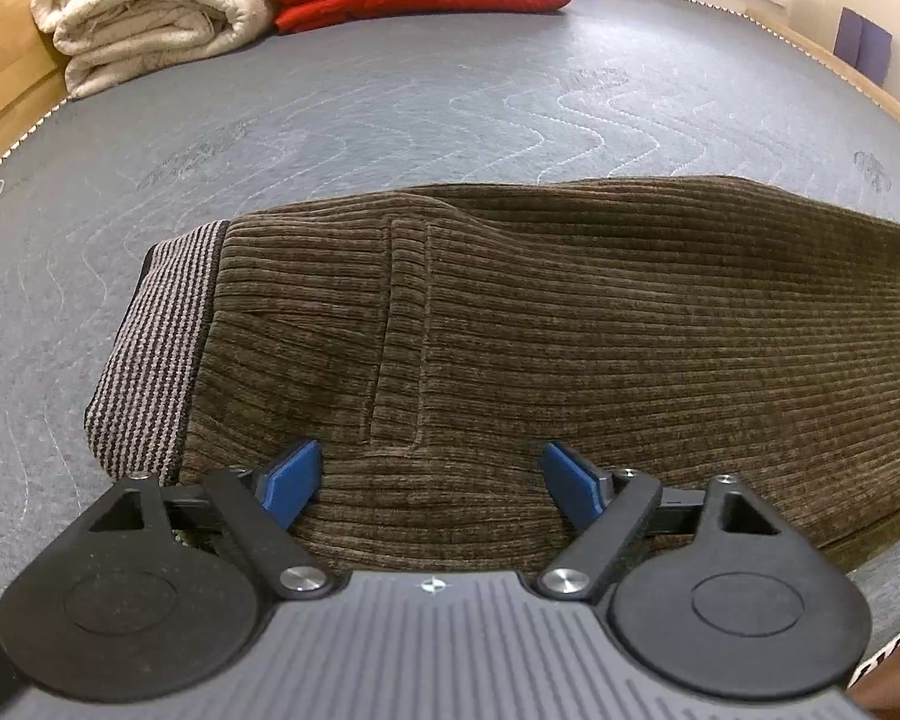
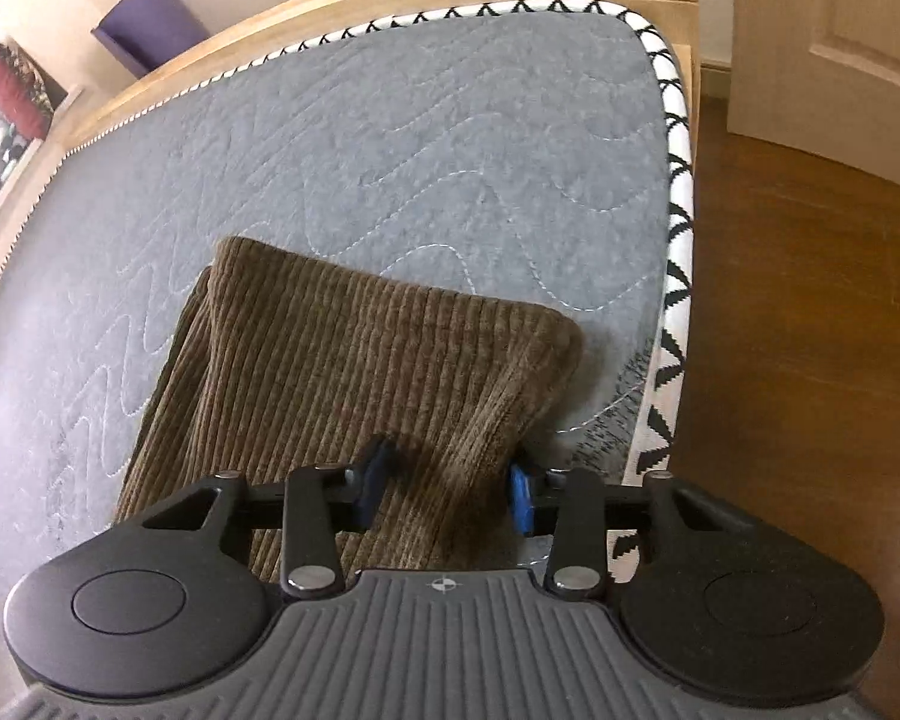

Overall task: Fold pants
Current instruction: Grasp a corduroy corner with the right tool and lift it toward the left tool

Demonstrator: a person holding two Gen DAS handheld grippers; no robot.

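The left gripper (image 1: 429, 474) is hovering wide open, gripping nothing, directly above the pants (image 1: 570, 312) lying on the mattress (image 1: 330, 120), while the right gripper (image 2: 450, 483) is pinching their corduroy fold.

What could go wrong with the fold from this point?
1. The left gripper stands open over the pants near the striped waistband; closing here may pinch only the top layer, so the layers slide apart.
2. The right gripper straddles the leg end close to the mattress edge; a pull that way might drag cloth off the bed.
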